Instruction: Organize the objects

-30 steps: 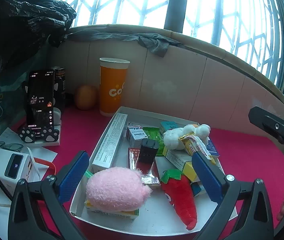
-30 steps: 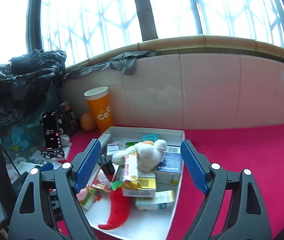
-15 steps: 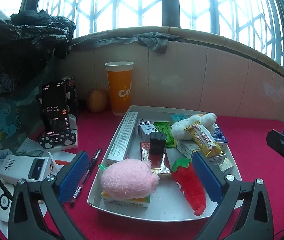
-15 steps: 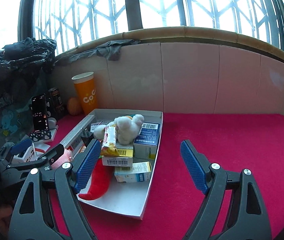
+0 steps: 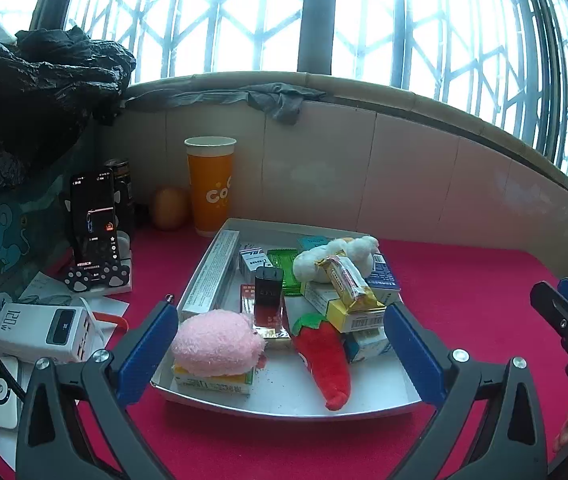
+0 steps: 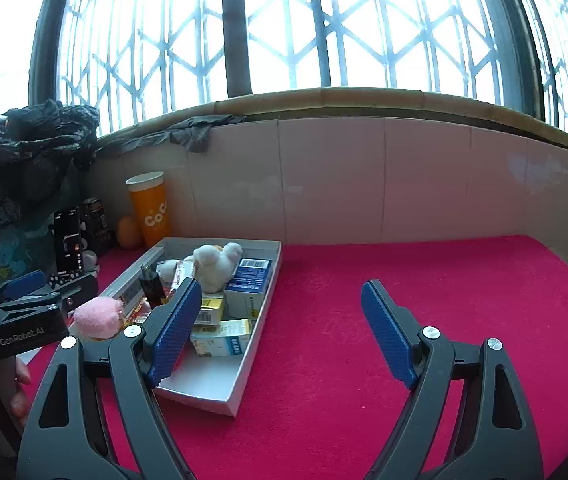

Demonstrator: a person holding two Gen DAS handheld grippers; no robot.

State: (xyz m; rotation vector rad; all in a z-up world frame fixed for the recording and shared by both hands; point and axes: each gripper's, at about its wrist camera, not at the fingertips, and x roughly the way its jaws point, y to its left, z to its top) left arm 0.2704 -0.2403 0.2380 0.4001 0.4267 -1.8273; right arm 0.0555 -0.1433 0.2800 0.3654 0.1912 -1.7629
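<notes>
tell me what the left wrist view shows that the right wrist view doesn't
Only the left wrist view shows the white power bank, the red plush chili and the green packet in the tray.

Only the right wrist view shows the wide bare stretch of red cloth to the right of the tray.

Both show the white tray, pink plush, white plush, orange cup and phone. Each also catches the other gripper, left gripper and right gripper, fingers apart and empty.

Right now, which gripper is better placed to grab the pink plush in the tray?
Left, probably. The left gripper is open with the pink plush just ahead between its fingers. The right gripper faces mostly bare red cloth beside the tray.
</notes>
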